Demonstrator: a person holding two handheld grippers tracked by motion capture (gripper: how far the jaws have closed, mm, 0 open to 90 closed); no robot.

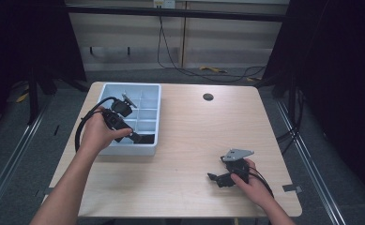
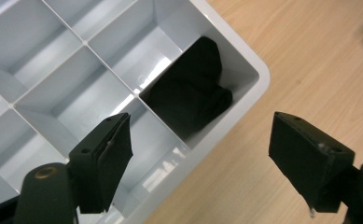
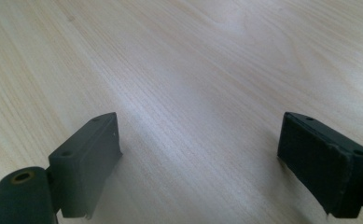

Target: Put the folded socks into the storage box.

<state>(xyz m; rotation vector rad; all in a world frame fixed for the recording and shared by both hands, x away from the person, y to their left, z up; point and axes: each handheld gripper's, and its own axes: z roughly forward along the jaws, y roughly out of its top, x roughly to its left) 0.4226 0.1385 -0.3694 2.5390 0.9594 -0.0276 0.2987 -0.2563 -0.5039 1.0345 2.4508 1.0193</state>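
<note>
Left gripper view looks down past the left tool (image 2: 200,154), whose jaws stand wide apart with nothing between the pads; one jaw hangs over the pale blue divided tray (image 2: 44,74) and the other over bare wood beside the tray's rim. Just ahead of that tool, in the tray's corner compartment against the outer wall, lies a crumpled black cloth (image 2: 191,93), lying free and touched by neither jaw. The neighbouring compartments around it show only their pale floors. In the high view the left tool (image 1: 140,137) is held by the person's left hand (image 1: 97,133) over the near right corner of the tray (image 1: 145,93), its cable looping off to the hand's outer side. The right tool (image 1: 213,177) sits well apart from the tray, low over the near right part of the bench (image 1: 189,131), gripped by the right hand (image 1: 253,183) with the grey plate on top. In the right gripper view its jaws are likewise spread wide and hold nothing, with plain wood grain of the bench ahead of and beneath them.
</note>
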